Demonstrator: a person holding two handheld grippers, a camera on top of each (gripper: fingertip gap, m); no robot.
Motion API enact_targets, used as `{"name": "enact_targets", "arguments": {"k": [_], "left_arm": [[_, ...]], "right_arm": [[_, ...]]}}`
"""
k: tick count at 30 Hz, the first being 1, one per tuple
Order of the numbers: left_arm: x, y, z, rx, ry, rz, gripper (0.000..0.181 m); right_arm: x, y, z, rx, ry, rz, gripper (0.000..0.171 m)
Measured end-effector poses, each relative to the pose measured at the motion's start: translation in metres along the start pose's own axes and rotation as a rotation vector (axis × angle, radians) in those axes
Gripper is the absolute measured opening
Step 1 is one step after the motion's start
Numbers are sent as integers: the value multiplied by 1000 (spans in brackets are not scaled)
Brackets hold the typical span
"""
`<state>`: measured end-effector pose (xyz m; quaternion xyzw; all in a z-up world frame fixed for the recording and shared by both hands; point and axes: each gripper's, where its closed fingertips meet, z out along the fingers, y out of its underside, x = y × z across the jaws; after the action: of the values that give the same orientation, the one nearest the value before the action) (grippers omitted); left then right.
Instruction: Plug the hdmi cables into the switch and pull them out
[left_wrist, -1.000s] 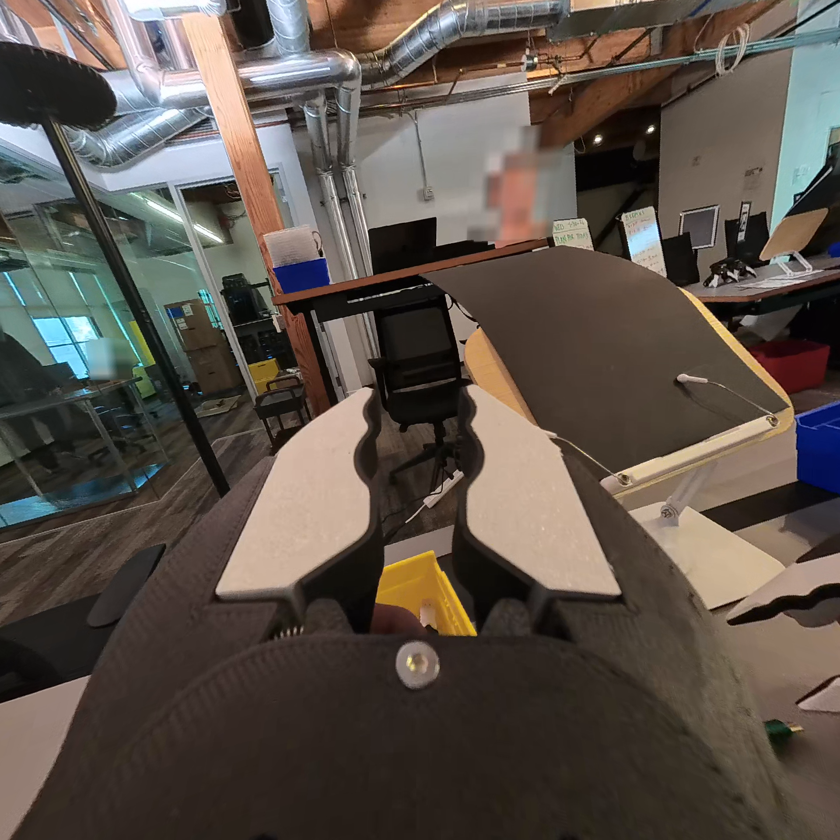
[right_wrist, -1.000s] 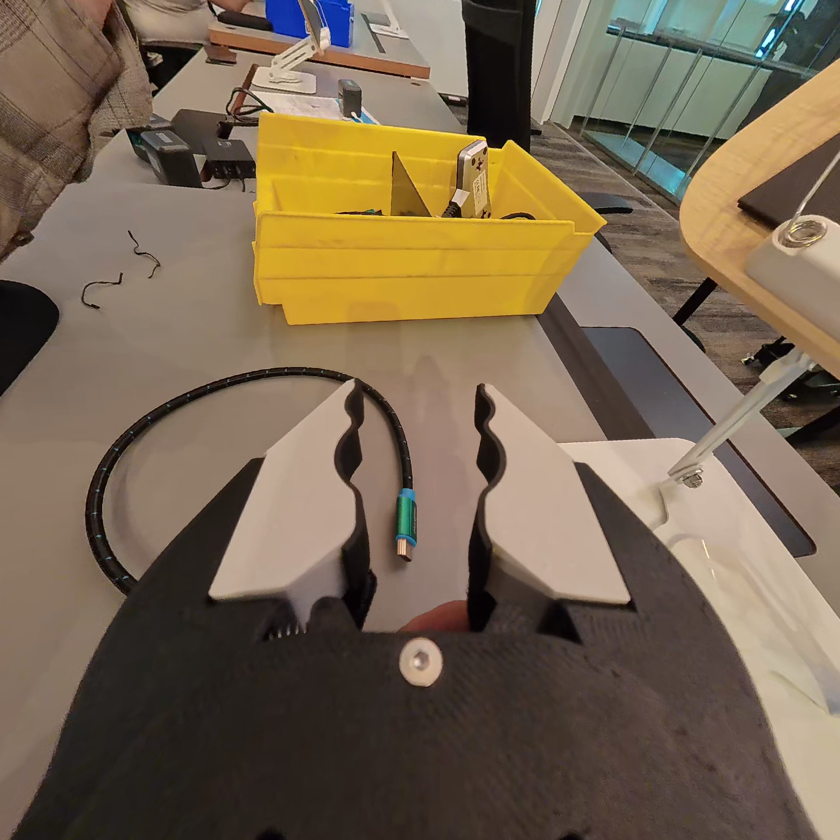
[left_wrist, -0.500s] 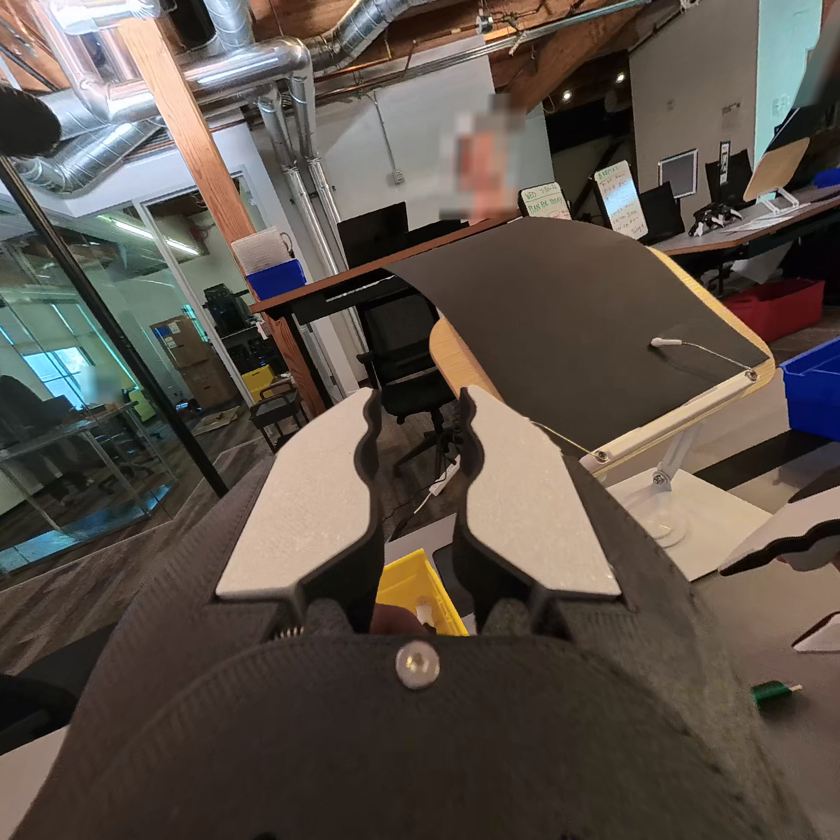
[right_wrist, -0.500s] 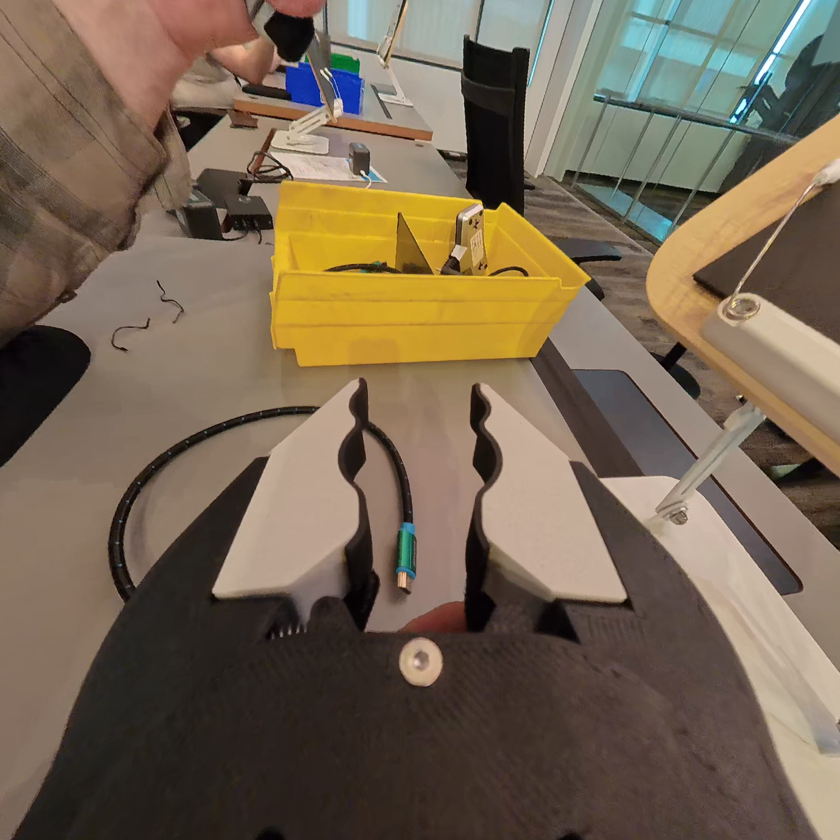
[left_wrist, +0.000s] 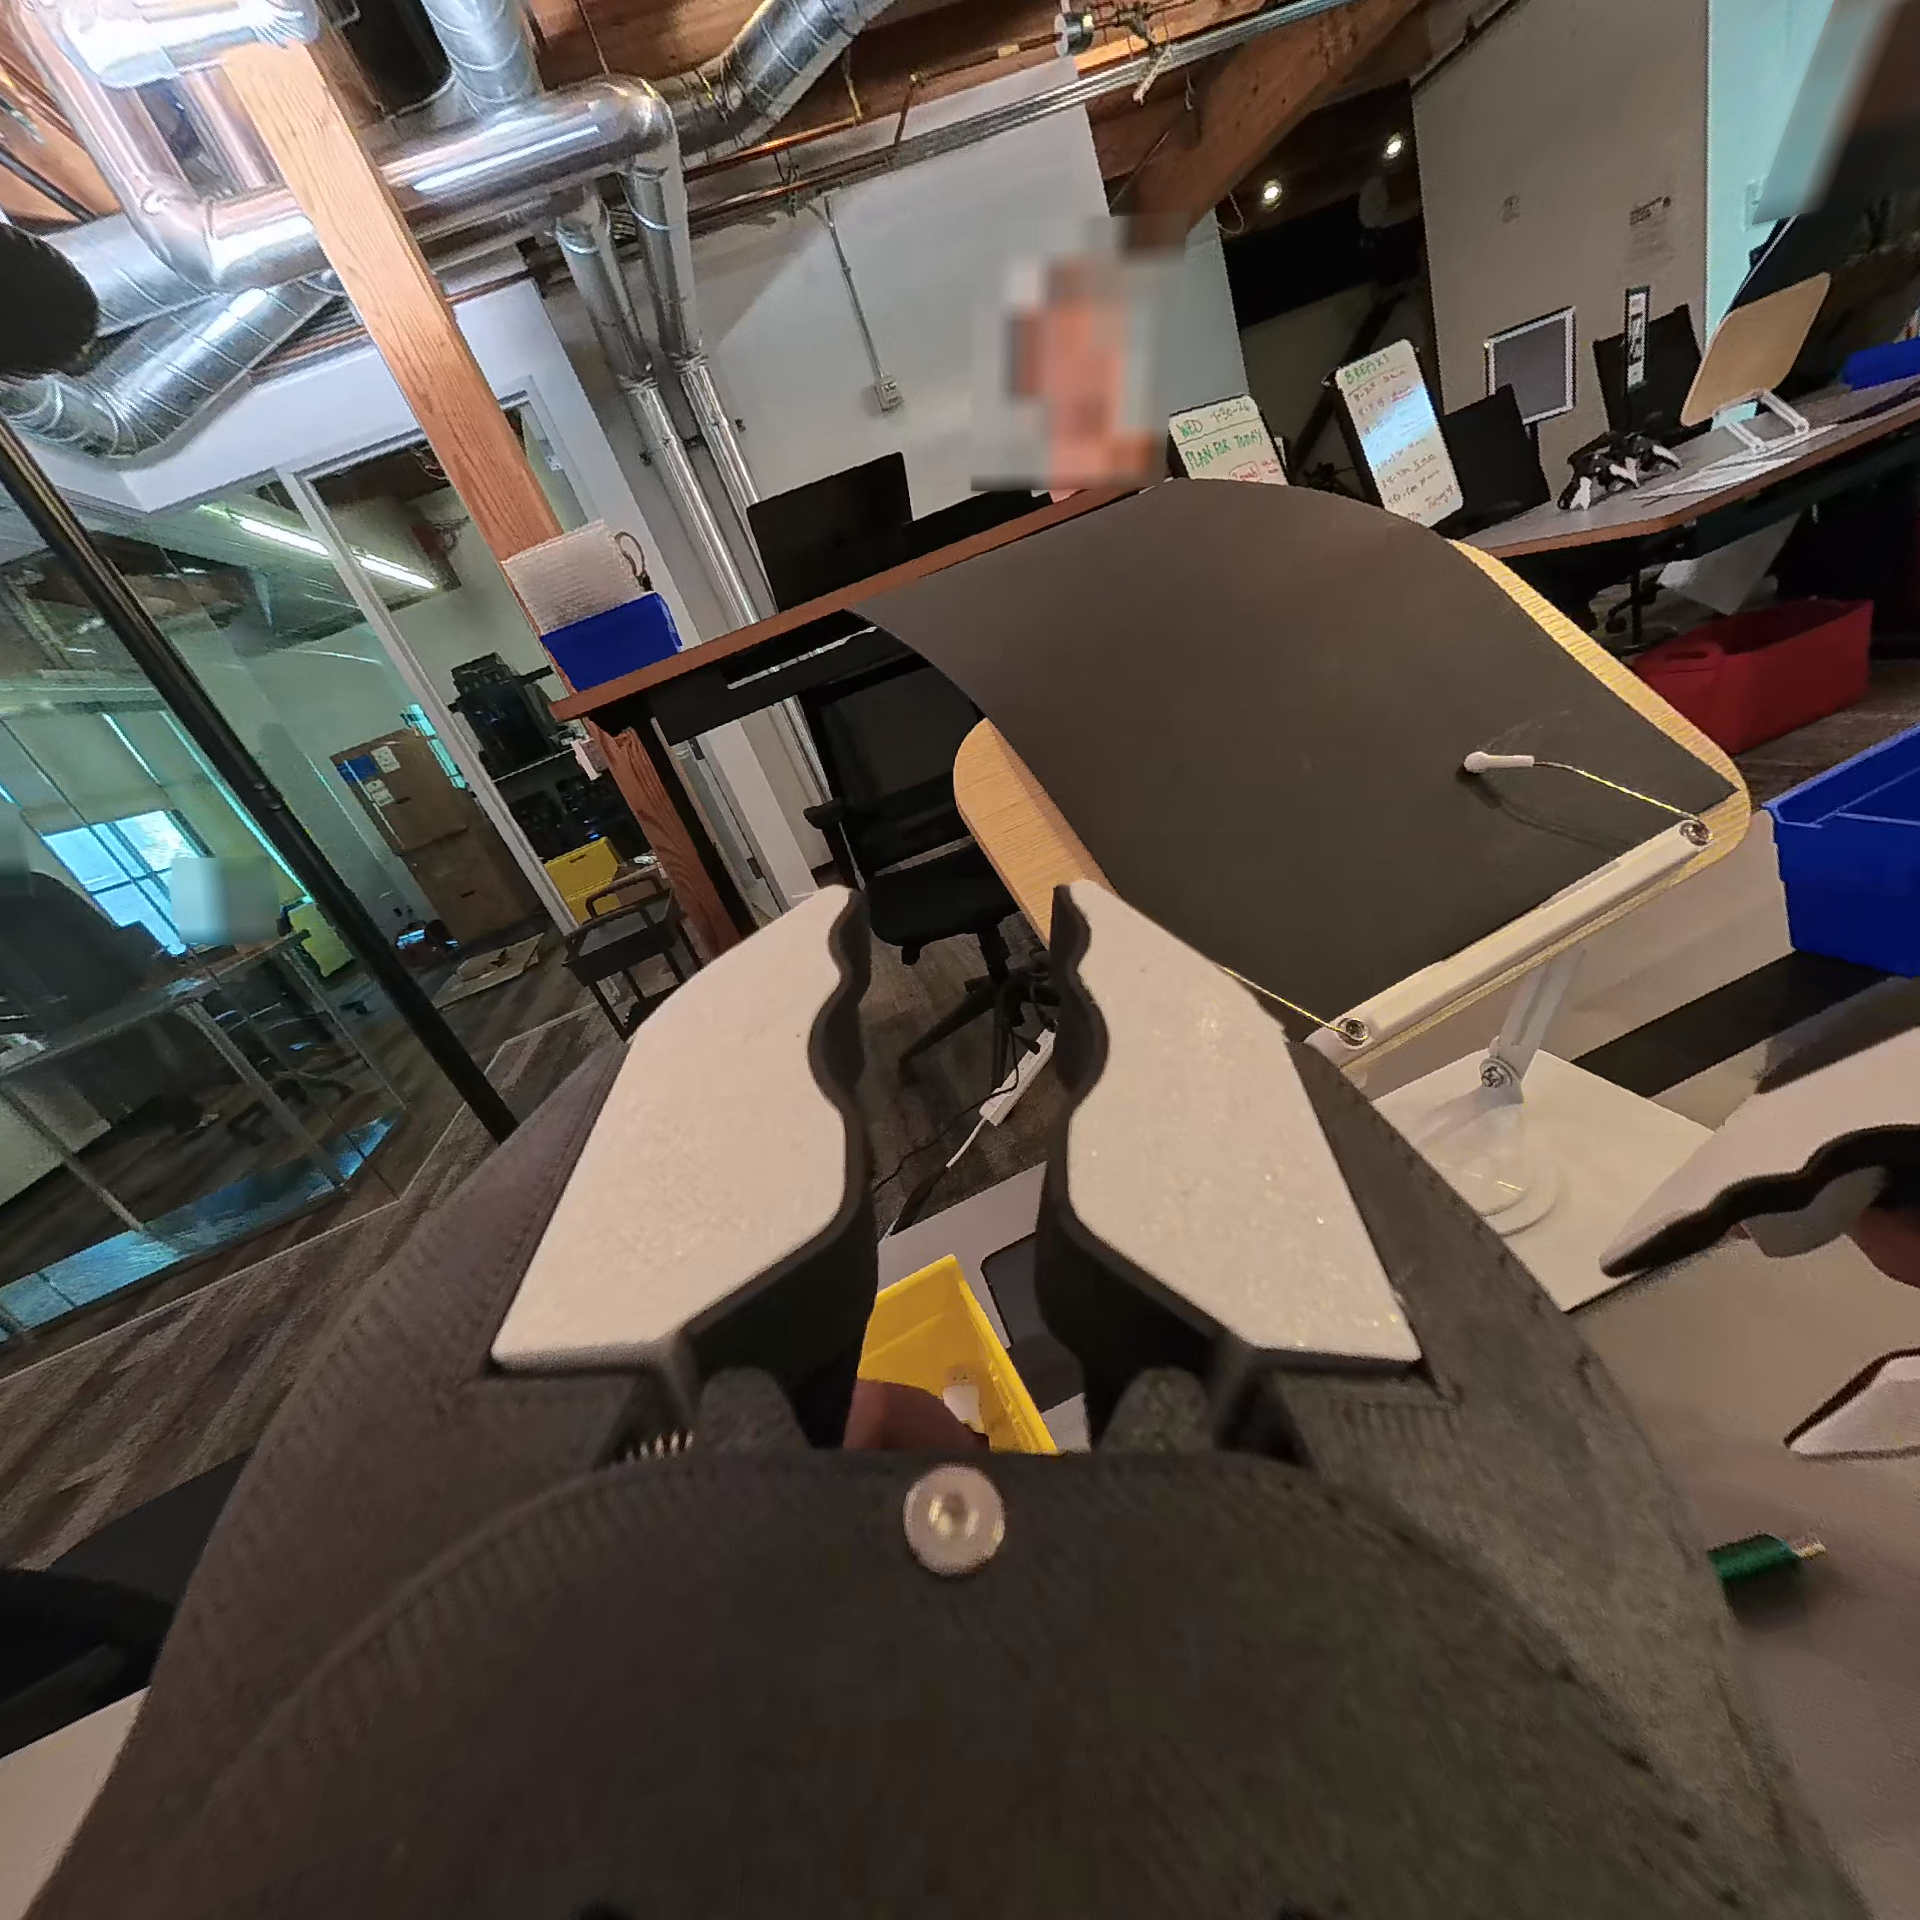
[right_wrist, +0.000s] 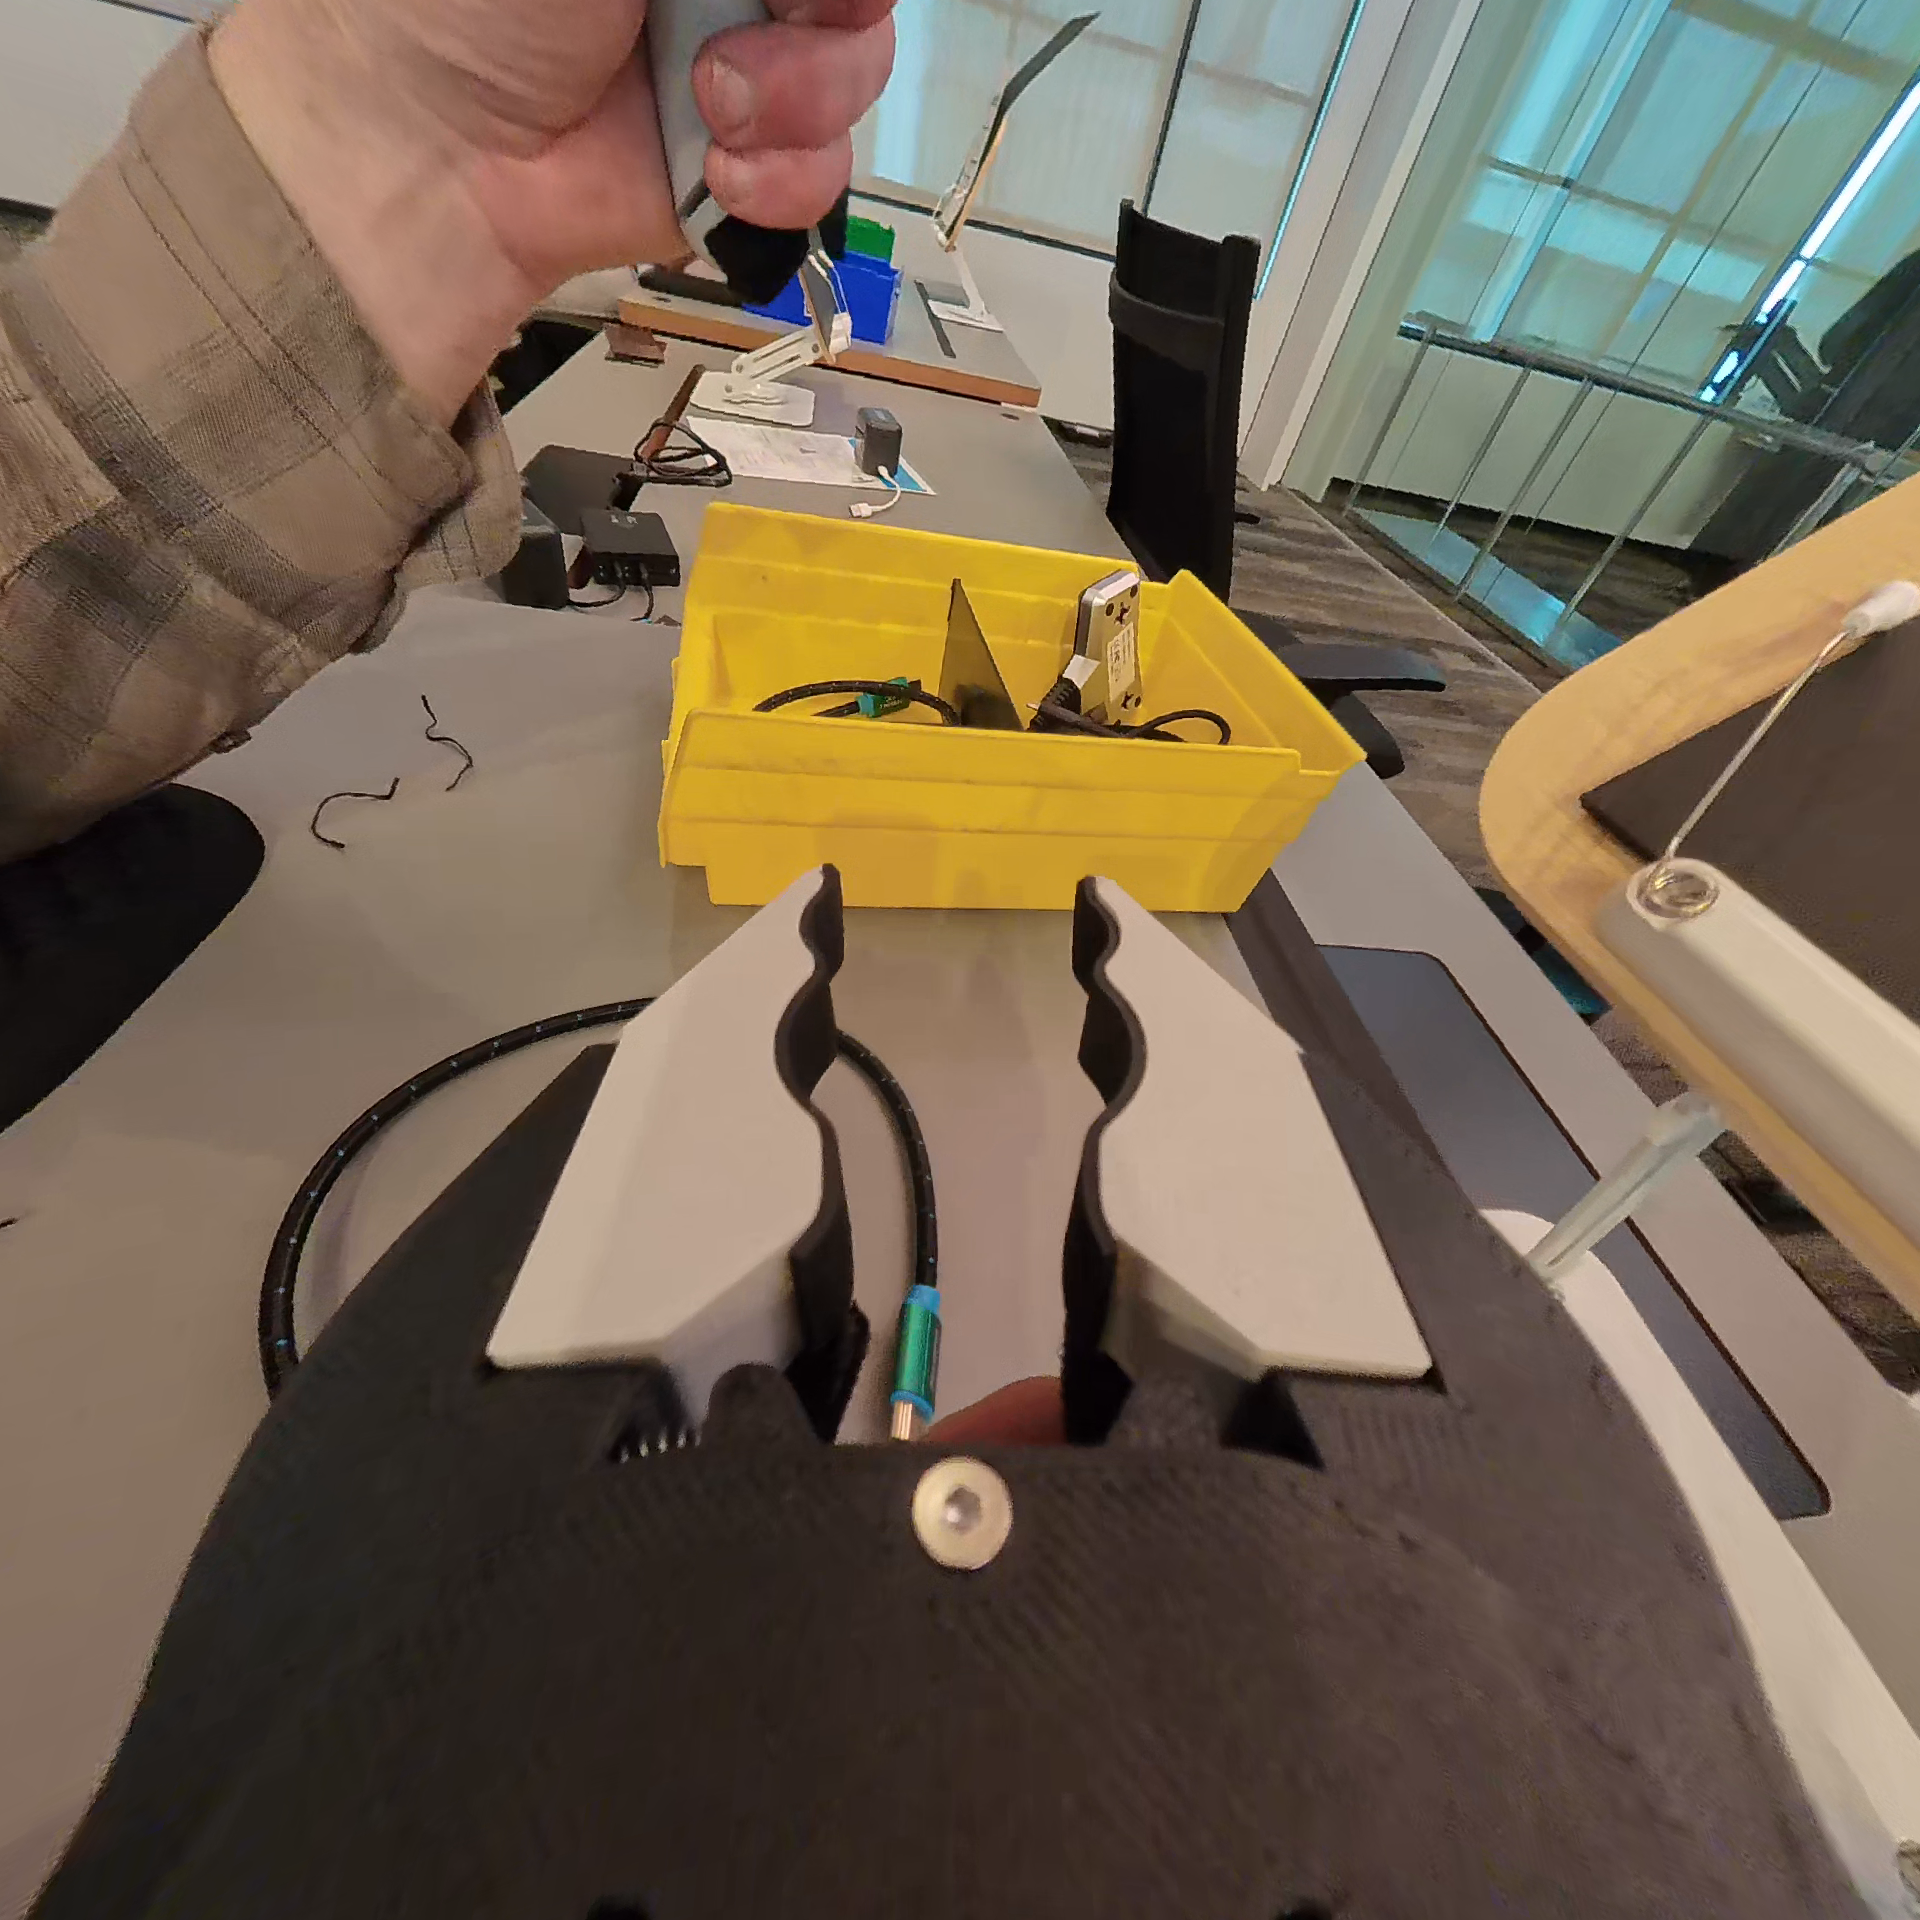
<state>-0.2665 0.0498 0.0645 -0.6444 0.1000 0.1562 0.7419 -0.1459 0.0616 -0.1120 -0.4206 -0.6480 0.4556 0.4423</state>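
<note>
My right gripper (right_wrist: 956, 883) is open and empty, held above the grey table. A black braided HDMI cable (right_wrist: 436, 1081) curls on the table below it, and its green plug (right_wrist: 914, 1351) lies between the bases of the fingers, untouched. The yellow bin (right_wrist: 977, 831) ahead holds the upright silver switch (right_wrist: 1112, 644), a second green-plugged cable (right_wrist: 883, 701) and a dark triangular piece. My left gripper (left_wrist: 956, 904) is open and empty, raised and pointing out into the room. The left wrist view shows a corner of the bin (left_wrist: 935, 1351) and the green plug (left_wrist: 1756, 1558).
A hand (right_wrist: 520, 156) with a plaid sleeve holds the left gripper's handle at the top left of the right wrist view. A wooden board on a white stand (left_wrist: 1299, 727) stands at the right. A black charger (right_wrist: 623, 540) and two small wire scraps (right_wrist: 353, 805) lie on the table. There is about 20 centimeters between the tips of the two grippers. From my right tips it is roughly 15 centimeters to the green plug (left_wrist: 1756, 1558); from my left, 35 centimeters.
The right gripper has risen and tilted up, so the plug now sits lower, at the finger bases. The hand holding the left gripper has come into the right wrist view. Both stay open.
</note>
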Motion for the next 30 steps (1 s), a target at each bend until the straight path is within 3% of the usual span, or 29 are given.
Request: {"name": "enact_targets", "arguments": {"k": [10,17,26,30], "left_arm": [[3,9,6,-39,-6,37,33],[-19,29,5,-110,-87,82,33],[-68,36,-20,-152,-240,98,23],[-72,42,-25,-200,-248,136,8]], "right_arm": [[13,-31,-8,35,0,-103,42],[19,-62,-18,48,44,-247,43],[32,-54,-27,-28,111,-337,42],[35,-43,-26,-79,116,-352,39]]}}
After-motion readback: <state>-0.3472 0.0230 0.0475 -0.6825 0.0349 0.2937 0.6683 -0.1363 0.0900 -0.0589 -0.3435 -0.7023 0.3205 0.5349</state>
